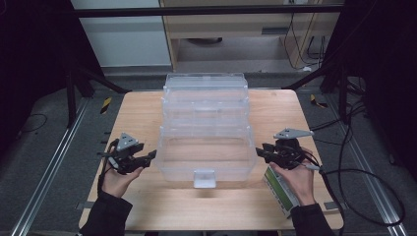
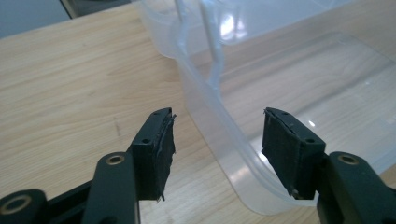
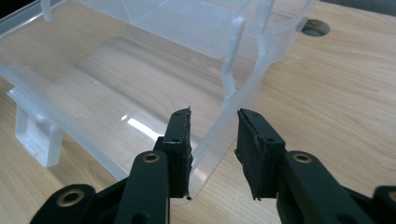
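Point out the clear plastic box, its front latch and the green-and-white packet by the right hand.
clear plastic box (image 1: 206, 125), high view, middle tier.
front latch (image 1: 204, 178), high view, middle of the tab.
green-and-white packet (image 1: 278, 189), high view, top face.

No legible text showing anywhere; green-and-white box (image 1: 279, 189) under the right hand is carrying print too small to read.

1. Left gripper (image 1: 147, 158): black body, grey three-cornered plate on top, brass-ringed screw holes, worn black pads (image 2: 161, 151).
2. Right gripper (image 1: 262, 151): matched it; black cable trailed off.
3. Both sleeves (image 1: 105, 216) were dark.
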